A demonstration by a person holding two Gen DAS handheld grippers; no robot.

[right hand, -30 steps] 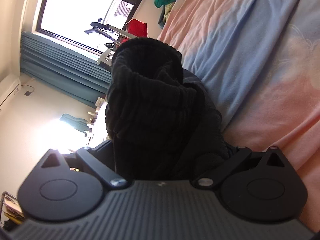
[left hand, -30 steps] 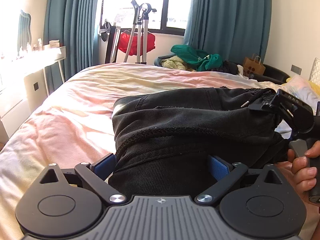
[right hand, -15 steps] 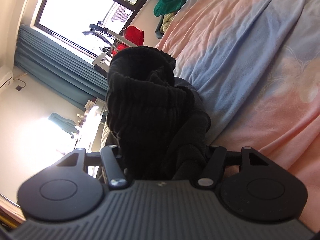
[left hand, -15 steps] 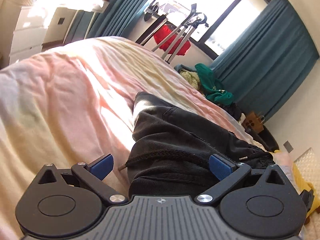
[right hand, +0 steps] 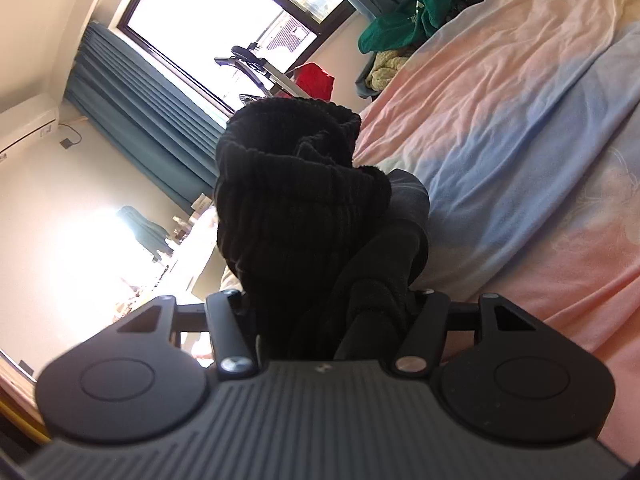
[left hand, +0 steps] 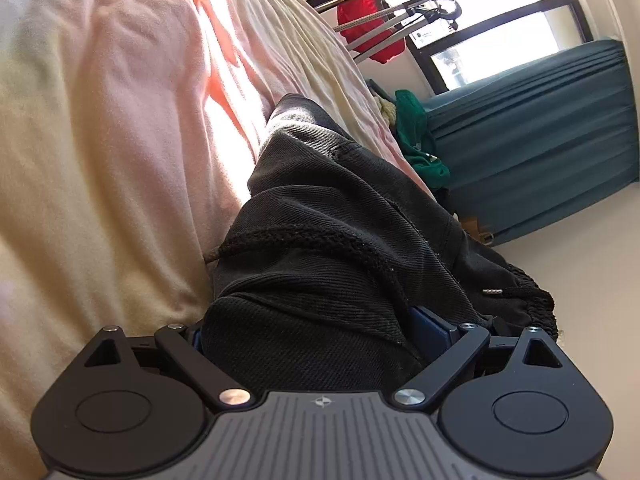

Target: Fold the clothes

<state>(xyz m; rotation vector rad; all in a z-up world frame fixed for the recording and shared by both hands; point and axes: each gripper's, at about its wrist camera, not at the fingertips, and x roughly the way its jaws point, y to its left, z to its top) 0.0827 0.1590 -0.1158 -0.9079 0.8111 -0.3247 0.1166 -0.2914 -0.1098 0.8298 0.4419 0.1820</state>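
While the left gripper (left hand: 316, 344) fills the bottom of its frame, a bunched black garment (left hand: 344, 240) lies between its blue pads (left hand: 430, 326), and the jaws are closing on it; the right-hand pad shows against the cloth, the left-hand one is almost hidden behind the fabric, so I cannot tell whether both press on it. From there the garment runs up the middle of the frame over a pastel bedspread (left hand: 100, 140), which fills the left half of the picture. A black drawstring (left hand: 304, 236) crosses the folds, and the gathered elastic waistband (left hand: 528, 300) hangs at the right edge of the cloth. In the upper right stand a window (left hand: 492, 24), a teal curtain (left hand: 540, 132), a red bag on a metal rack (left hand: 368, 28) and a heap of green clothing (left hand: 416, 140).

In the right wrist view, the right gripper (right hand: 332, 320) sits at the bottom centre with its jaws drawn fairly close and closing, clamped on a thick ribbed wad of the same black garment (right hand: 300, 208), which rises from between them to the middle of the frame. To the right of the wad the bedspread (right hand: 520, 160) spreads in pink and blue. The window (right hand: 224, 20) and curtain (right hand: 140, 120) lie at upper left, the green clothing (right hand: 404, 20) at upper right.
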